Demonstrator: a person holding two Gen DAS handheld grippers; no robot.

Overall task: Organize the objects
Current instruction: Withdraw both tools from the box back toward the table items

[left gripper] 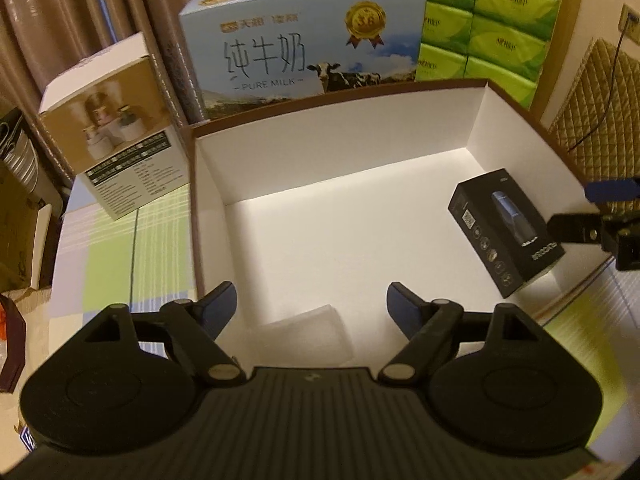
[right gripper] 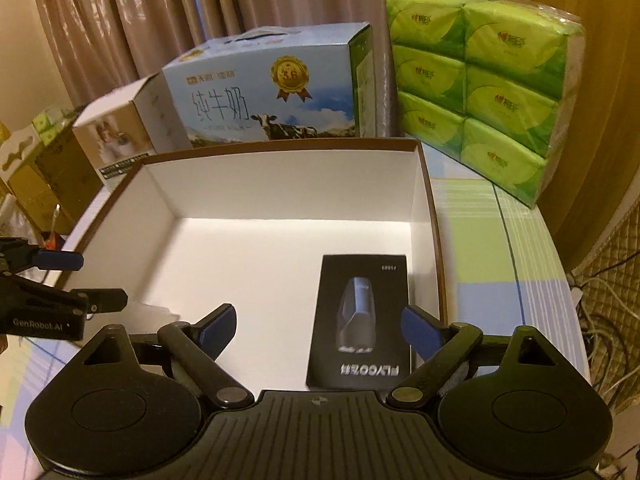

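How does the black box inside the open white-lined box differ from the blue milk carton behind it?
The black box lies flat on its back; the blue milk carton stands upright. The black box is dark, showing a slim device; the milk carton is pale blue with a cow and a gold medal. The black box sits inside the open box, near its right wall; the milk carton stands outside, behind it. Both are printed cardboard packages.

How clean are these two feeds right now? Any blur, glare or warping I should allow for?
Left wrist view: fisheye bends the open box rim; tablecloth edges smear; the translucent container washes into the bright white floor. Right wrist view: black carton sharp, tissue packs curved by the lens, warm dim light.
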